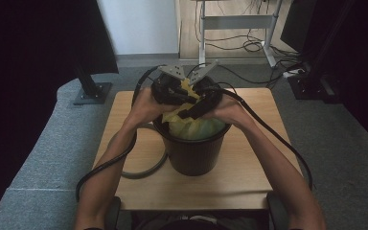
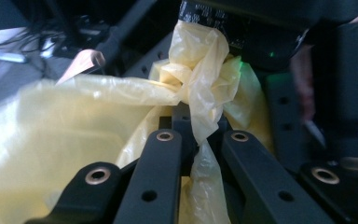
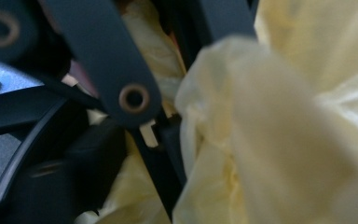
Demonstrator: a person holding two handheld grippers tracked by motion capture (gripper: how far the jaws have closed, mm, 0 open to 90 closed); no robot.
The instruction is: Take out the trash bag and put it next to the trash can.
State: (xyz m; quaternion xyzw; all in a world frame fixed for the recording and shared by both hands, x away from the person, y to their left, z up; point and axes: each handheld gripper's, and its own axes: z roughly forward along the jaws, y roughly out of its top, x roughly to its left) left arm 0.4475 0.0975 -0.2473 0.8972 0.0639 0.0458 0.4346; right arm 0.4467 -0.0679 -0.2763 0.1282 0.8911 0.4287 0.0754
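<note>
A black bin [image 1: 191, 153] stands in the middle of the wooden table [image 1: 239, 184], lined with a yellow plastic bag [image 1: 194, 127] that bulges above its rim. Both hands meet over the bin's top. My left gripper [image 2: 200, 136] is shut on a twisted strip of the bag just below a knot [image 2: 200, 79]; from above it sits at the bag's gathered top [image 1: 178, 93]. My right gripper [image 1: 197, 106] presses in against it from the right. Blurred yellow plastic [image 3: 279, 140] lies close before its camera, with the left gripper's black links [image 3: 121, 84] beside; its own jaws are hidden.
A grey hose loop [image 1: 146, 167] lies on the table left of the bin, and black cables trail from both grippers over the table edges. A black stand base [image 1: 92, 93] and a white desk frame [image 1: 235, 21] stand on the floor beyond.
</note>
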